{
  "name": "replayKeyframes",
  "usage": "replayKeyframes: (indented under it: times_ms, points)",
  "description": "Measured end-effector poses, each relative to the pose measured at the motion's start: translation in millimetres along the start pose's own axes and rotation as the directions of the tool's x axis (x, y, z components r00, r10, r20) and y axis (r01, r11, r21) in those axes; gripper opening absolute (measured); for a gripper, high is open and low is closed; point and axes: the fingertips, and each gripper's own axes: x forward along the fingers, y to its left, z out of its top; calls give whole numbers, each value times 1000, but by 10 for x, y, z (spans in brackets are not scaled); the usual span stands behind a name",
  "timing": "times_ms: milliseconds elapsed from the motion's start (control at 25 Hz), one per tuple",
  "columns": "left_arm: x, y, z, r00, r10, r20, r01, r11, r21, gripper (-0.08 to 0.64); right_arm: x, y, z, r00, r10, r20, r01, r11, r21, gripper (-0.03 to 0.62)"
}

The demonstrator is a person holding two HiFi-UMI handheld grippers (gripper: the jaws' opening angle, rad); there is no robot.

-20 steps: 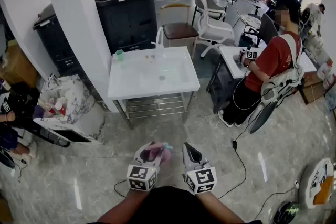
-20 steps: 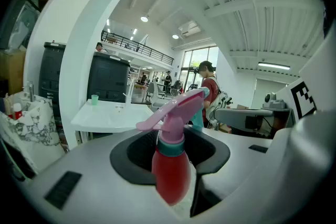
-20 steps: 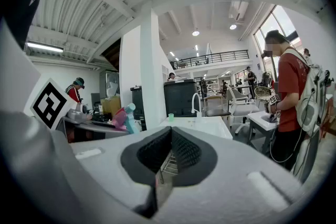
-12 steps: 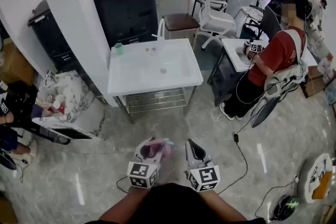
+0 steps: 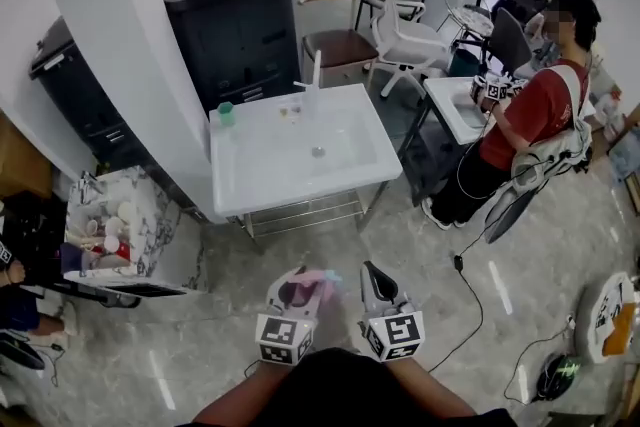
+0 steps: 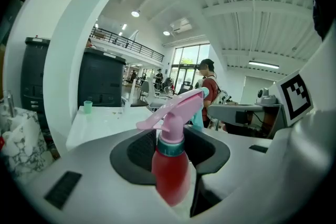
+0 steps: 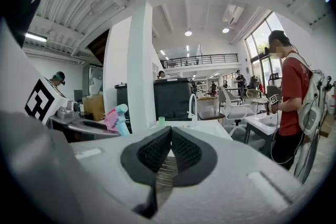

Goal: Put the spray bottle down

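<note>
My left gripper (image 5: 300,293) is shut on a spray bottle (image 6: 172,165) with a red body, a teal collar and a pink trigger head (image 5: 318,283). The bottle stands upright between the black pads in the left gripper view. In the head view both grippers hover side by side over the marble floor, in front of a white sink table (image 5: 240,177). My right gripper (image 5: 374,283) holds nothing, and its black pads (image 7: 184,150) meet. The pink spray head (image 7: 112,117) shows at the left of the right gripper view.
The white sink table has a faucet (image 5: 313,75) and a small green cup (image 5: 228,113) on it. A black cabinet (image 5: 240,15) and a white pillar (image 5: 125,35) stand behind it. A person in a red shirt (image 5: 535,115) stands at the right beside another sink. A cable (image 5: 472,300) lies on the floor.
The view has moved forward and slightly right, so the sink table lies nearer. Both grippers keep their places side by side, the bottle still in the left one.
</note>
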Motion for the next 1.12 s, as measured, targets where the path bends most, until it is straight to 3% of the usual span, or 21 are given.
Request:
replayKeyframes:
  times_ms: [360, 600, 880, 1120]
  points:
    - [218, 708, 196, 990, -140, -25, 140, 990, 17, 167, 685, 244, 87, 989, -141, -44, 142, 989, 26, -3]
    - [400, 916, 227, 985, -170, -27, 170, 985, -6, 167, 791, 37, 97, 972, -225, -67, 227, 974, 27, -3]
    - [810, 1120, 269, 984, -171, -39, 171, 985, -14, 167, 1131, -157, 73, 972, -226, -67, 229, 973, 37, -3]
    - [1413, 1155, 342, 987, -150, -52, 149, 989, -21, 167, 1603, -692, 186, 979, -199, -43, 201, 978, 47, -3]
